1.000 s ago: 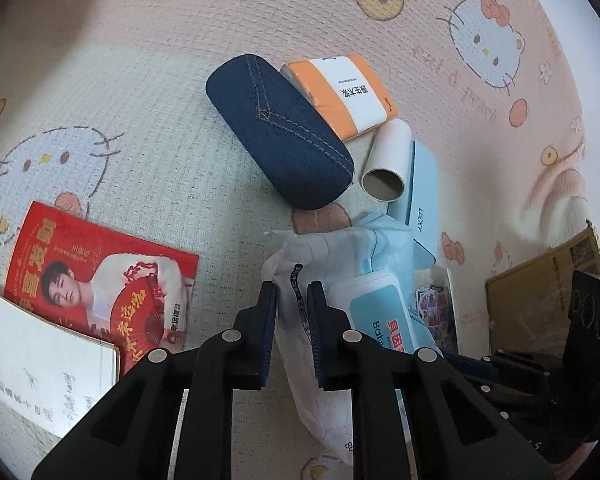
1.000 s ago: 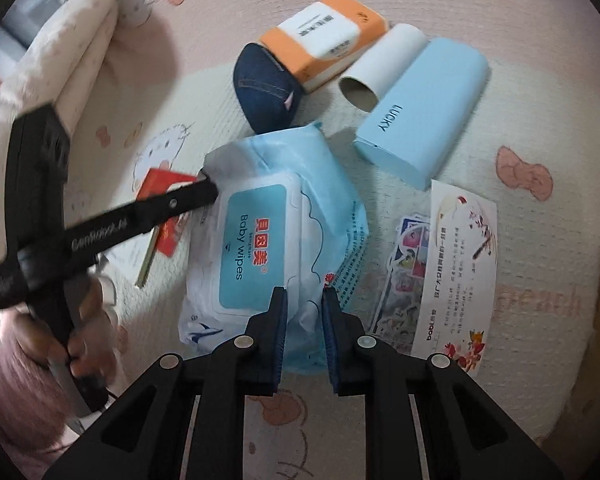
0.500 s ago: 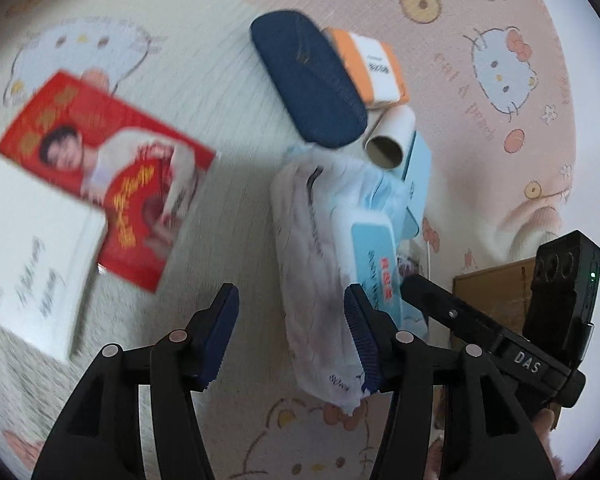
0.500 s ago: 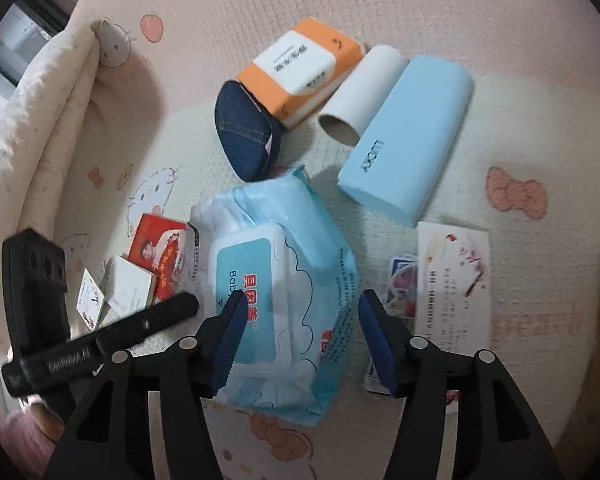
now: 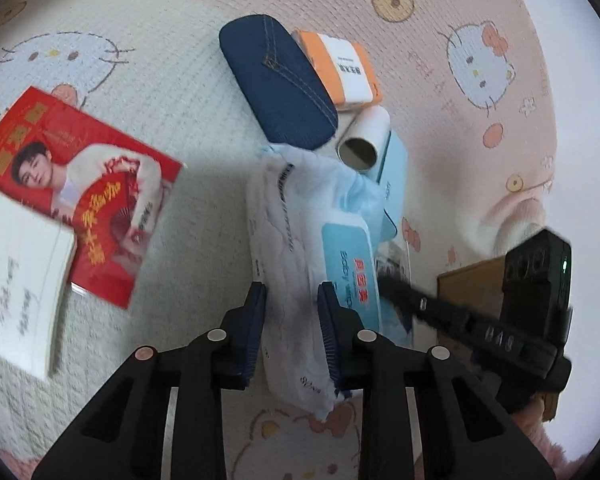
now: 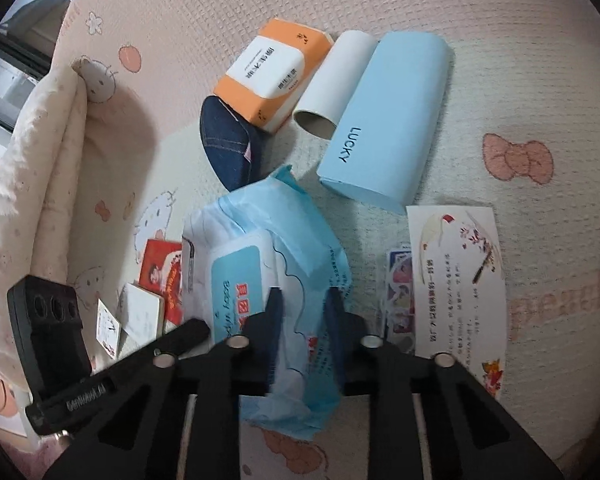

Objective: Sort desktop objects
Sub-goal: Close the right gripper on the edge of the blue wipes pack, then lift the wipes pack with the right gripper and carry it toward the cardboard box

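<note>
A blue and white baby wipes pack [image 5: 300, 256] lies on the Hello Kitty cloth; it also shows in the right wrist view [image 6: 268, 264]. My left gripper [image 5: 292, 304] is open, its jaws either side of the pack's white side. My right gripper [image 6: 304, 304] is open over the pack's near end. Beyond lie a denim glasses case [image 5: 278, 80], an orange tissue pack [image 6: 272, 74], a cardboard tube [image 6: 332, 84] and a light blue "LUCKY" case [image 6: 384, 120].
A red booklet [image 5: 76, 192] and a white notebook [image 5: 16, 276] lie at the left. A printed card [image 6: 456, 284] and stickers [image 6: 400, 296] lie right of the wipes. A brown box [image 5: 472, 292] stands at the right. A folded blanket [image 6: 36, 184] borders the far left.
Both grippers let go of the wipes pack and opened, pulling back, then moved in again with narrower jaws. The pack has shifted a little and lies on the cloth.
</note>
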Demonstrator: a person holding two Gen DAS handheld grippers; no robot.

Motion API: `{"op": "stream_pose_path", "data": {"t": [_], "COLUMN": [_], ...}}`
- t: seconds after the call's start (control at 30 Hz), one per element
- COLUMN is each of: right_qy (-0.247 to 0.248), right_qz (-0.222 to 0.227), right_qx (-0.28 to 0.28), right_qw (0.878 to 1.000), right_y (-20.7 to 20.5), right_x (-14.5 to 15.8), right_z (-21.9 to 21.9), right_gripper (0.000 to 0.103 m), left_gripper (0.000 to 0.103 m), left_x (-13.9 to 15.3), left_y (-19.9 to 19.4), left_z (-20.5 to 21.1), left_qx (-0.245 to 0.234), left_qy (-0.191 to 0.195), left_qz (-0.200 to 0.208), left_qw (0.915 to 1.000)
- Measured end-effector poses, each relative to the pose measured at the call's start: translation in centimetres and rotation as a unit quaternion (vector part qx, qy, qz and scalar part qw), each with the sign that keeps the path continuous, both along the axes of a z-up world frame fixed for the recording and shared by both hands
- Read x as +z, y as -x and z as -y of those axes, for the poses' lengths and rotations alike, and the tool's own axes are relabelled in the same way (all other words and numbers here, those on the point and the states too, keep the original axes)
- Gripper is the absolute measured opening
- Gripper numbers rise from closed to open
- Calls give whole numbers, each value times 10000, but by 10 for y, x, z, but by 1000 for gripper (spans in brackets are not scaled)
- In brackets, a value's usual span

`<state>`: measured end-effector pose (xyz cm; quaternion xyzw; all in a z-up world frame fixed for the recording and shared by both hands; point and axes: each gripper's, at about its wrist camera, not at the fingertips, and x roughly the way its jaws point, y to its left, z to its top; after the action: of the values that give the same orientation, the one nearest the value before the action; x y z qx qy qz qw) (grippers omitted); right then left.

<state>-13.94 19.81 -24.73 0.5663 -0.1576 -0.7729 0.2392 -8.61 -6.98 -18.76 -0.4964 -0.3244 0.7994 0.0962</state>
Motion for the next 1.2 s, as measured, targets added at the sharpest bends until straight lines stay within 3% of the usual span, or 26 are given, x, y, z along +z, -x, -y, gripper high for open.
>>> {"op": "stream_pose_path", "data": {"t": [0.23,0.4,0.47,0.53,0.63,0.83,1.07,1.2], "right_qy": [-205,-515,-592,-402,-59,60,436,532], "right_qz": [80,-100,-72,-9,160,296,400,434], "right_qx": [464,368,213,46,-34,113,-337,-545], "right_qw": [9987,9979,9980,9992,9998,9995,9977,9961], "right_y": [-11,-10,-7,-4,-6,-13,-6,-3], "right_x": [3,6,5,3,-3,-14,-19,-21], "right_z": [13,12,7,1,0,23,12,9], "right_gripper": [14,19,51,69,69,71,71,68], "left_gripper": [28,37,49,55,55,54,50,48], "left_x": [9,8,4,-2,-8,-15,-19,-17], "left_y": [22,18,15,11,6,5,8,6], "left_z": [2,4,6,9,7,10,9,5], "left_qx": [-332,-287,-305,-333,-284,-90,34,85], "left_qy": [496,468,185,-156,-186,-346,-603,-512], "left_qz": [-39,7,83,168,244,257,267,234], "left_qw": [9982,9985,9993,9992,9991,9990,9978,9984]}}
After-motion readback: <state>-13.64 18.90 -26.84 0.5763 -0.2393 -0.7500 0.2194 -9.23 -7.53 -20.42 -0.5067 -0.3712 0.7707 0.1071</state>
